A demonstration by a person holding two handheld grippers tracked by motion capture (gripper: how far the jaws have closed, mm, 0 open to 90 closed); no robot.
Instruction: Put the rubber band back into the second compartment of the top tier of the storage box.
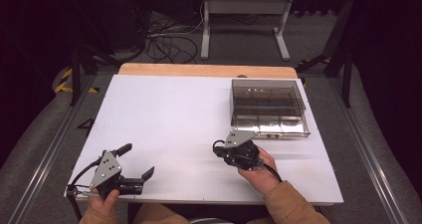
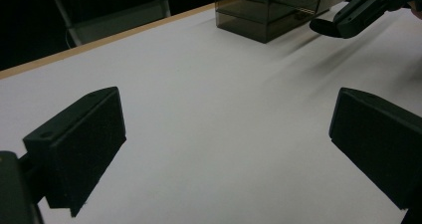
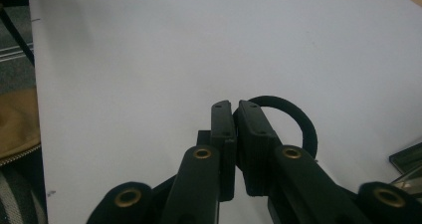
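Note:
My right gripper (image 1: 222, 152) rests low over the white table (image 1: 169, 114), just in front of a smoky clear compartment box (image 1: 270, 128). In the right gripper view its jaws stand together (image 3: 235, 107) with a thin black ring (image 3: 294, 115) pinched between them, the loop curving out to one side. From above, that ring (image 1: 215, 146) shows as a small loop at the jaw tips. My left gripper (image 1: 137, 160) lies near the table's front left corner, open. In the left gripper view its jaws (image 2: 226, 119) are spread wide over bare table, nothing between them.
The compartment box (image 2: 268, 10) sits at the table's far right, and the other gripper (image 2: 348, 17) shows beside it. A wooden edge (image 1: 206, 69) borders the table's back. Beyond it stand a white desk frame (image 1: 244, 20) and floor cables (image 1: 166, 45).

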